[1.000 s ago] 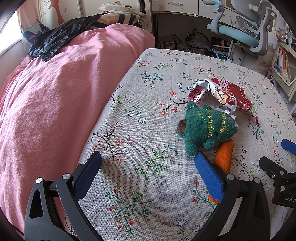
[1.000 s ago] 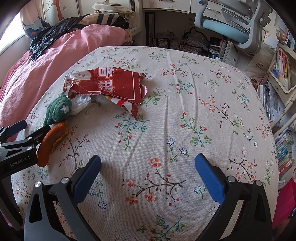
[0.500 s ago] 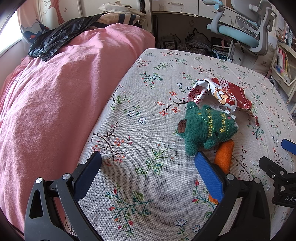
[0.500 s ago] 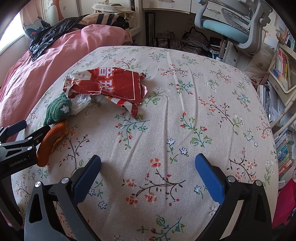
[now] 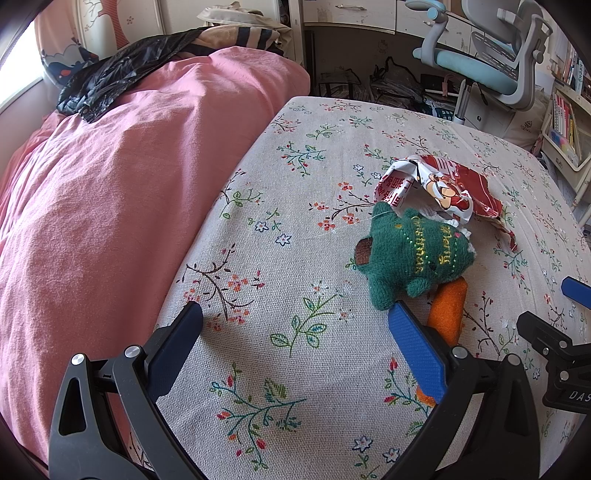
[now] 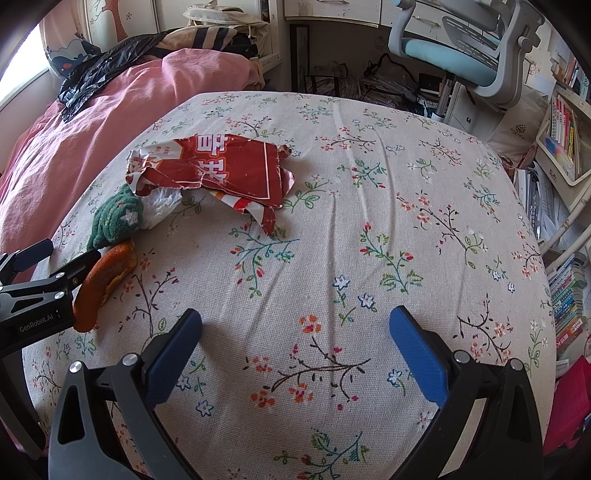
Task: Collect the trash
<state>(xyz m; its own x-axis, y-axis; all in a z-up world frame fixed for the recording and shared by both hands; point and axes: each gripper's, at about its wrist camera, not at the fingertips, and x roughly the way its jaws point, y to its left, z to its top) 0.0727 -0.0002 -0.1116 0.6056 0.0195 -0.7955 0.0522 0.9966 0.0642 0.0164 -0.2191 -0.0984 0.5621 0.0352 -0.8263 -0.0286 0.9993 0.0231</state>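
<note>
A torn red and white snack wrapper [image 6: 221, 173] [image 5: 439, 186] lies flat on the floral bedsheet [image 6: 369, 206]. A green knitted plush [image 5: 413, 254] [image 6: 114, 218] rests against the wrapper's near edge, with an orange plush piece [image 5: 447, 310] [image 6: 103, 280] beside it. My left gripper [image 5: 295, 317] hovers open over bare sheet, its right finger just short of the green plush and over the orange piece. My right gripper [image 6: 295, 325] is open above bare sheet, well short and to the right of the wrapper. A black plastic bag [image 5: 118, 74] [image 6: 107, 62] lies on the pink quilt.
A pink quilt [image 5: 110, 192] covers the bed's left side. Beyond the bed's far edge stand a blue-grey office chair [image 6: 461, 48], a desk [image 5: 351, 14] with clutter beneath it, and bookshelves [image 6: 561, 140] at the right. Books [image 6: 565, 291] are stacked on the floor.
</note>
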